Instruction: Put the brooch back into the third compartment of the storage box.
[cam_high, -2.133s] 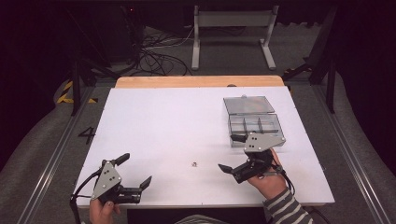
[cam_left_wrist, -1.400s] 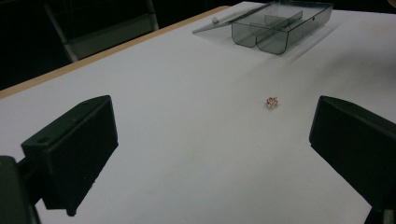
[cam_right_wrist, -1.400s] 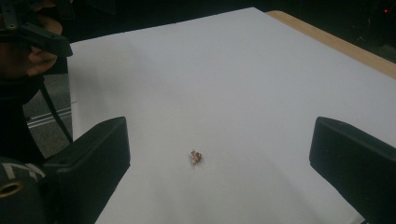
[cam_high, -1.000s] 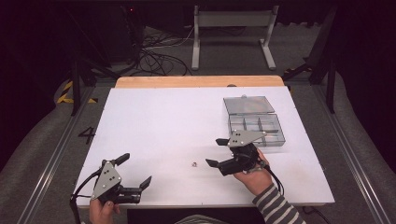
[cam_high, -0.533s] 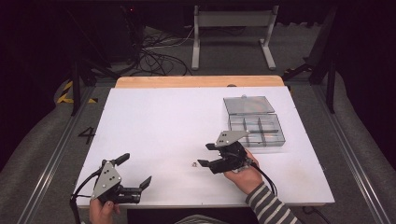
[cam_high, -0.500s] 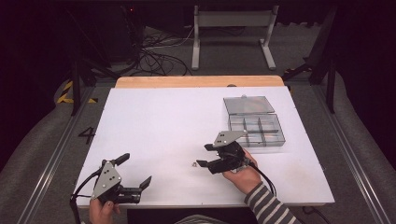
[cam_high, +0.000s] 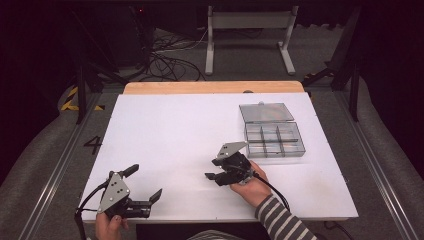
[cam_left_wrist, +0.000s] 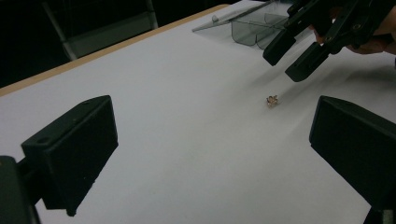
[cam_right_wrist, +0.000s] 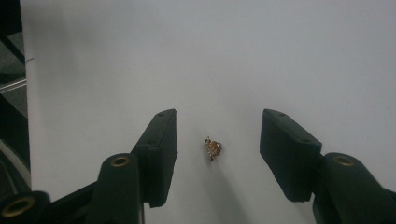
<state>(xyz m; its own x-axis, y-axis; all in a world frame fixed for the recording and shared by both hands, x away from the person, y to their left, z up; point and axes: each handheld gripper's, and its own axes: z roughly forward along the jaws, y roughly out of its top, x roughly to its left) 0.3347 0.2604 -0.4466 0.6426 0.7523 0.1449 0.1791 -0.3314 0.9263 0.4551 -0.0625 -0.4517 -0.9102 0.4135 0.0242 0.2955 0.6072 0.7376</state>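
A tiny gold-brown trinket (cam_right_wrist: 213, 148) lies on the white table (cam_high: 170, 125); in the left gripper view the trinket (cam_left_wrist: 272, 100) lies just below the other hand's jaws. My right gripper (cam_high: 213, 170) hovers low over it, open, with one jaw on either side and not touching it. In the right gripper view the right gripper (cam_right_wrist: 218, 126) has the trinket midway between its jaws. My left gripper (cam_high: 145, 183) rests at the table's near left corner, open and holding nothing. Seen from there, the right gripper (cam_left_wrist: 293, 59) points down at the trinket.
A clear plastic compartment box (cam_high: 274, 140) stands at the right of the table, its lid (cam_high: 265, 112) laid open behind it. The box (cam_left_wrist: 252, 30) is beyond the right gripper. A wooden strip (cam_high: 212, 87) edges the table's far side.
My right gripper has travelled left from beside the compartment box to the trinket and now straddles it. The left gripper has stayed where it was.
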